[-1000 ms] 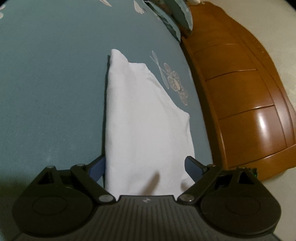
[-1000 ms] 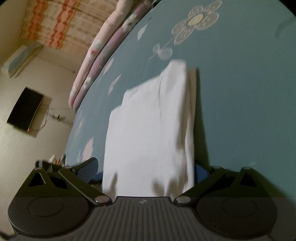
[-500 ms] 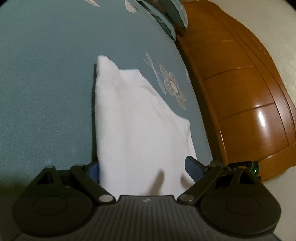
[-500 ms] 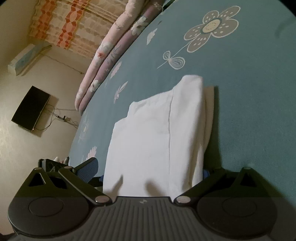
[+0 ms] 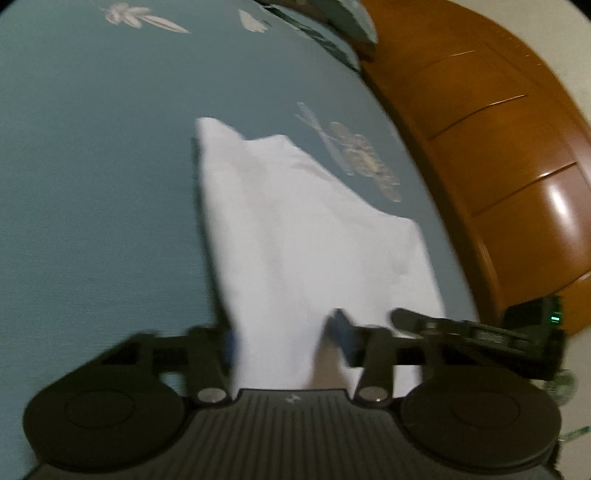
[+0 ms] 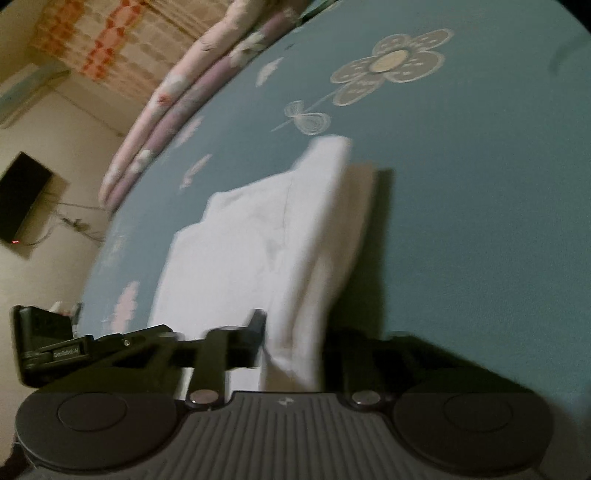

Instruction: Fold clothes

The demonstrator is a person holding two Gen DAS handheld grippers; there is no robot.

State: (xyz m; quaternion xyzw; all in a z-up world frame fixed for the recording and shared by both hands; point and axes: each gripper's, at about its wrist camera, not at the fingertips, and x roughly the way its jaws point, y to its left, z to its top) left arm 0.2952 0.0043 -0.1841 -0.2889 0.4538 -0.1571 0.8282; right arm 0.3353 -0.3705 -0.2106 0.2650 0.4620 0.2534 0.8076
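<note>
Cloth, white and already folded into a long strip, is lying on the blue bed, its far end reaching toward a printed flower on the sheet. Left tool is gathering the strip's near end: its jaws are closing, the fabric is running between them, and the pads appear to be pressing into it, though blur is softening the contact. Right tool is working on the same near end from the other side; its jaws are also closing, with a thick bunch of the cloth squeezed between the fingers. Each tool is showing at the edge of the other's view, just beside it. In the left wrist view a wooden headboard is curving along the right of the bed, and a pillow is sitting at the top. In the right wrist view a pink quilt is lying rolled along the bed's far edge, with a dark screen hanging on the wall beyond and a patterned curtain above it.
</note>
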